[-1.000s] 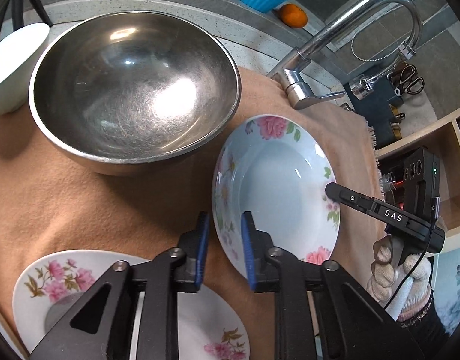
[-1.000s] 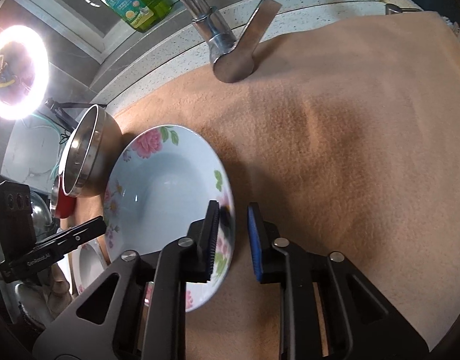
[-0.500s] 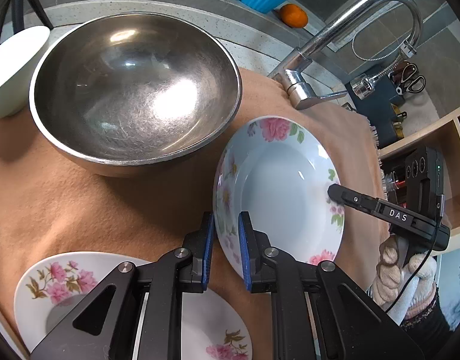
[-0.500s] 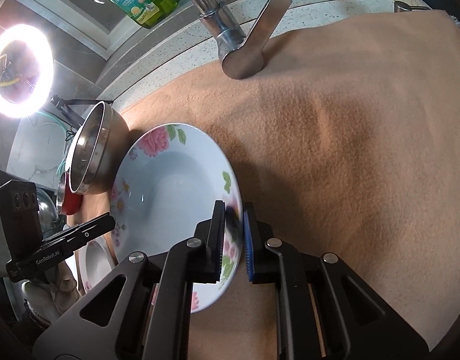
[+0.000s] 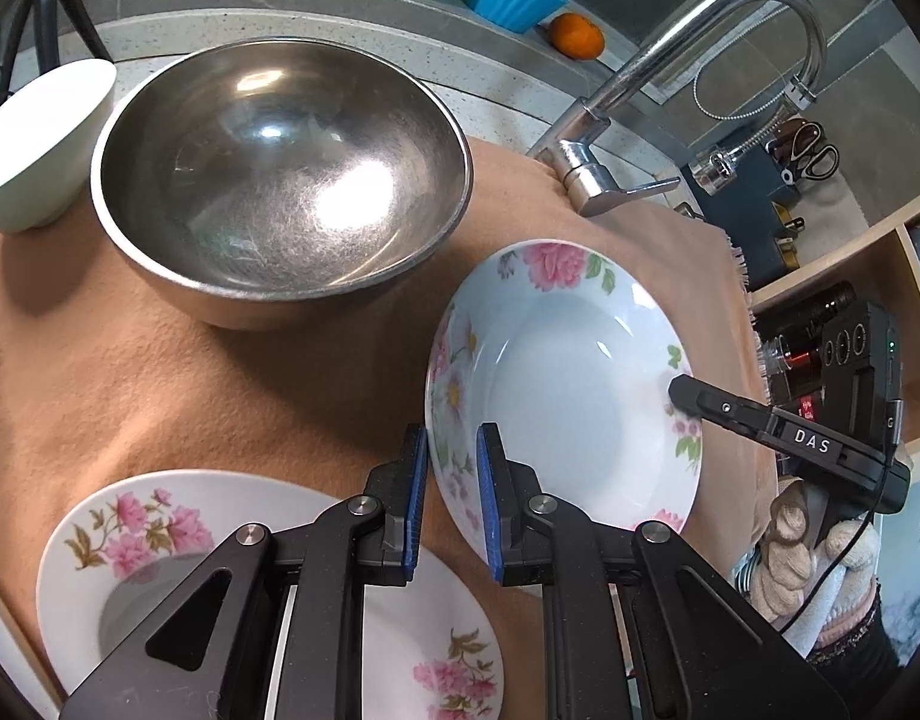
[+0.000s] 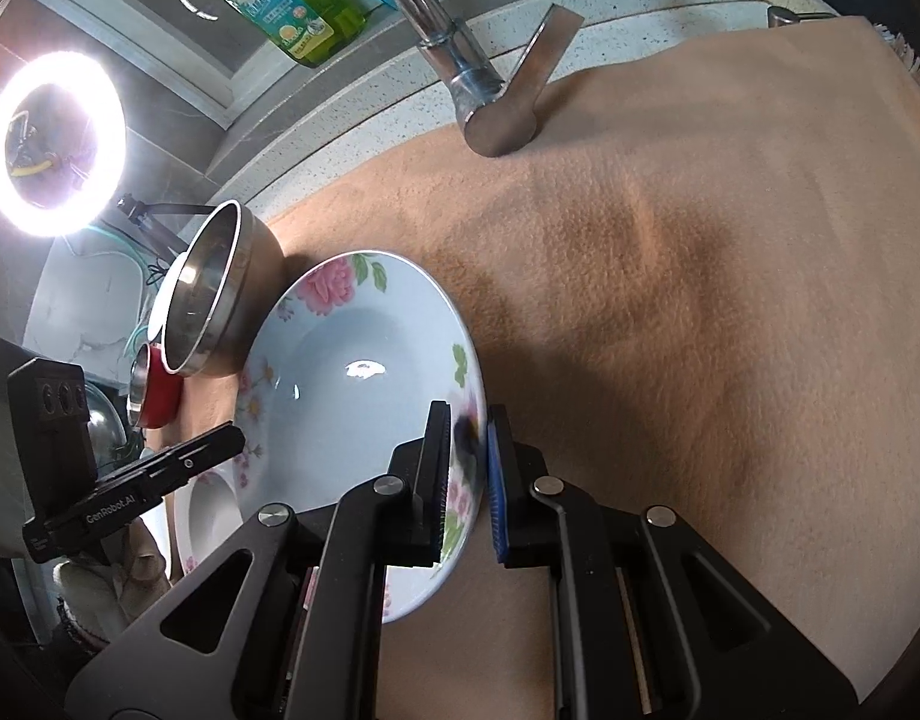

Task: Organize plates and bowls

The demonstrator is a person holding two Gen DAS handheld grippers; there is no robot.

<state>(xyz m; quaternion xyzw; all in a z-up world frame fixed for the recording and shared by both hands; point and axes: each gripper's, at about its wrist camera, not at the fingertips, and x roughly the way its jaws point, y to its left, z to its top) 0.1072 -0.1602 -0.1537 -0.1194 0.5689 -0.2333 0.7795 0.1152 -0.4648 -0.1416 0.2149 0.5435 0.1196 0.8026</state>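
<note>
Left gripper (image 5: 450,501), with black arms and blue pads, is clamped on the near-left rim of the deep white porcelain plate with pink flower print (image 5: 556,384); its jaws stand close together with the rim between them. Right gripper (image 6: 467,480) pinches the opposite rim in the same way, so the plate is held from two sides above the tan fleece cloth (image 6: 700,300), apparently tilted and just clear of it. To the left lie a small white bowl (image 5: 39,144), a large brushed stainless-steel mixing bowl (image 5: 279,180) and, nearest the left gripper, a flat white plate with pink flowers (image 5: 159,540). Glazed porcelain is stiff, fairly heavy for its size, slippery and brittle: the pads should bite squarely across the sloping rim, well in from the edge. Since each hold is narrow, the two hands should probably travel together and level; a twist between them could lever the rim out of a grip. Set-down ought to be gentle.
</note>
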